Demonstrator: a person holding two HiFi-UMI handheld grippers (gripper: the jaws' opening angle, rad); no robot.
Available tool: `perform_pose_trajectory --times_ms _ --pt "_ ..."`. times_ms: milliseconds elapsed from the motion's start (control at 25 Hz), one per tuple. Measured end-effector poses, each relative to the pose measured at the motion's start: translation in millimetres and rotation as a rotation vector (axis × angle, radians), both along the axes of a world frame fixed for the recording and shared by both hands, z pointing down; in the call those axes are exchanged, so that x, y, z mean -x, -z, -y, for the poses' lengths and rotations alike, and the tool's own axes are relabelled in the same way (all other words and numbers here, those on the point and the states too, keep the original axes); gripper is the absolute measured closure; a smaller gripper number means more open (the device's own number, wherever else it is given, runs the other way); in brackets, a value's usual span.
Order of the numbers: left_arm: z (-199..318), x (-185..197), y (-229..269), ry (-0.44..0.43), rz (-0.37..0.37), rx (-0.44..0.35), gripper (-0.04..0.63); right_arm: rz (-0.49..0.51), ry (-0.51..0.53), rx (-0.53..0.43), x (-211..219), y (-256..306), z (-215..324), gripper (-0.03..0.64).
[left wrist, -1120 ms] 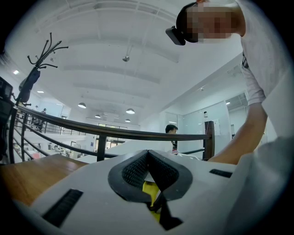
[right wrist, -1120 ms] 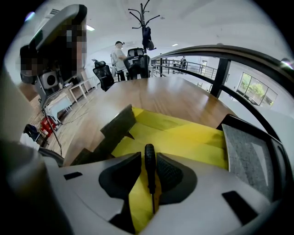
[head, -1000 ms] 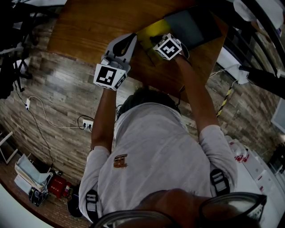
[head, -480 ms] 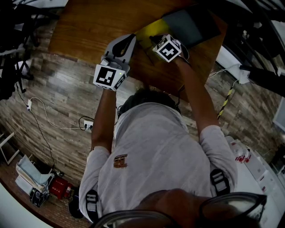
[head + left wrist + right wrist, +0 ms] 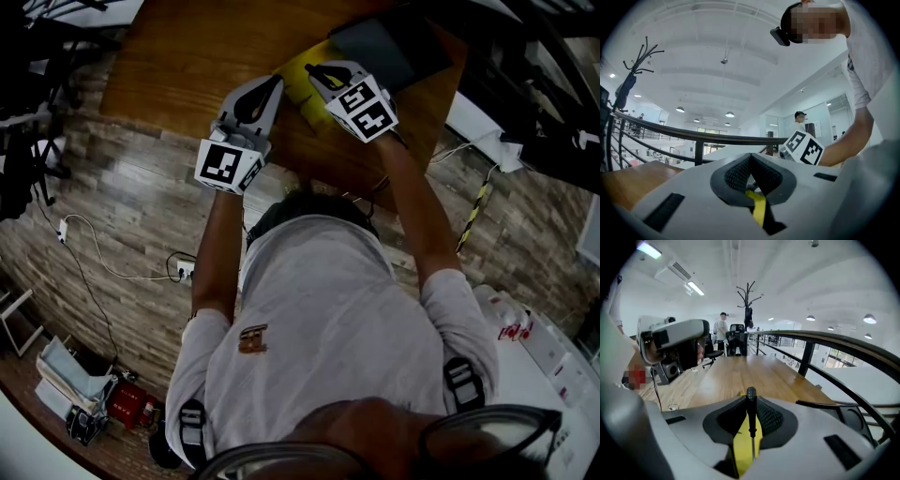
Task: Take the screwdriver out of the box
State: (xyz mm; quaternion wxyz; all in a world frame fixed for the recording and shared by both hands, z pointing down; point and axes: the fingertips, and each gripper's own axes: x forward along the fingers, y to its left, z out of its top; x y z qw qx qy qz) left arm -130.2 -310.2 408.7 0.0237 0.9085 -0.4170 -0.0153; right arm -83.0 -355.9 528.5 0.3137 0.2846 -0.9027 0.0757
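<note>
The right tool (image 5: 317, 73) holds the screwdriver (image 5: 751, 411) by its black handle. The pads close narrowly on both sides of the handle, and the thin shaft points back toward the tool's body. The screwdriver is up in the jaws above the yellow box (image 5: 295, 86), whose yellow shows through the gap beneath the shaft. The box lies on the wooden bench (image 5: 187, 56), toward its right near part, with a dark flat panel (image 5: 389, 47) at its far right side. The left tool (image 5: 267, 89) sits just left of the box, at its edge. Its jaws are narrow, with the tips together, and a strip of yellow shows low between the pads (image 5: 736, 173). Whether they pinch the box wall cannot be told. The two tools are close, side by side, both pointing away from the person (image 5: 319, 328) across the bench.
</note>
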Motion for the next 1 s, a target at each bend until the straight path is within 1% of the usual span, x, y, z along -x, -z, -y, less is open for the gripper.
perform_pose_trajectory --times_ms 200,520,720,1000 --pt "-14 -10 11 -0.011 -0.002 -0.018 0.577 0.166 -0.034 -0.075 -7 53 -17 0.535" --pt "-26 -19 25 -0.024 -0.005 -0.041 0.577 0.381 -0.068 -0.164 -17 114 -45 0.535" --pt "-39 -21 38 -0.029 -0.012 -0.063 0.577 0.541 -0.041 -0.249 -23 159 -68 0.535" --pt "-61 -26 62 -0.045 -0.038 -0.112 0.577 0.695 0.011 -0.366 -33 202 -107 0.535"
